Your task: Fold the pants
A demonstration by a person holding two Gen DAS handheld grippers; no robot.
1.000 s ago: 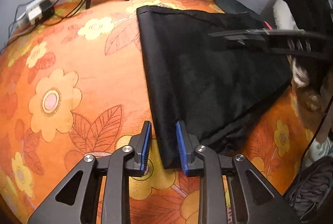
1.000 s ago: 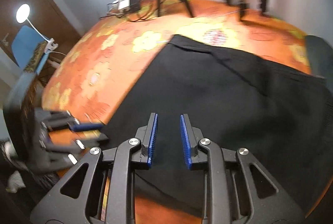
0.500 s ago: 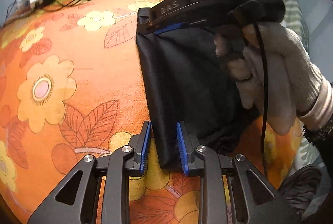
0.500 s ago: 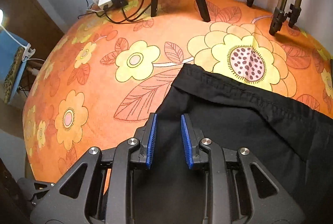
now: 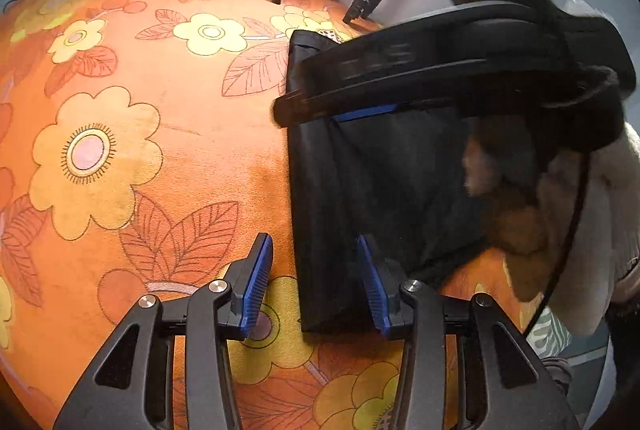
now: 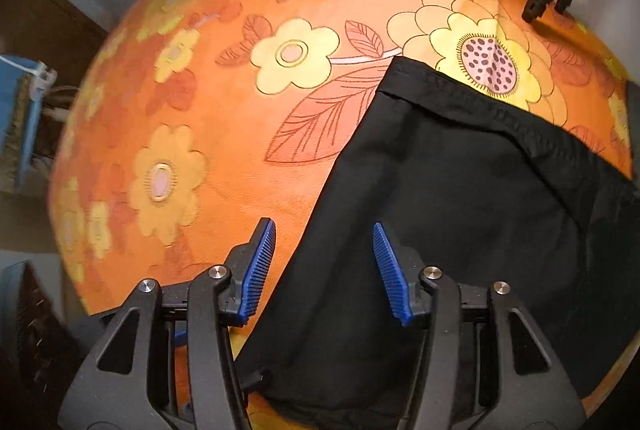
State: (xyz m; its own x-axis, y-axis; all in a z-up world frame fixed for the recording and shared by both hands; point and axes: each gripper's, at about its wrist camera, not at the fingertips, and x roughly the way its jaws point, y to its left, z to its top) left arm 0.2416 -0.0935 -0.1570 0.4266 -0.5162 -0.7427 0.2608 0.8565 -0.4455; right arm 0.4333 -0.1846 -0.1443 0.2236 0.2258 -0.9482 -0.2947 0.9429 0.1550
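— Where were the pants (image 5: 380,190)?
— Folded flat on the flowered tabletop (image 5: 160,134). Left tool (image 5: 316,280) and right tool (image 6: 324,262) both gaped wide, holding nothing, straddling the fold edge.
— Risk?
— Closing shallow could pinch one layer only, and the fold would splay.

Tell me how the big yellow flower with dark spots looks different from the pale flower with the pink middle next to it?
The big yellow flower with dark spots is larger and deeper yellow; the pale flower with the pink middle is smaller and lighter. The spotted one has a dotted centre, the pale one a plain pink ring. The black pants cover the spotted flower's lower edge; the pale one shows whole. Both are printed on the orange cloth.
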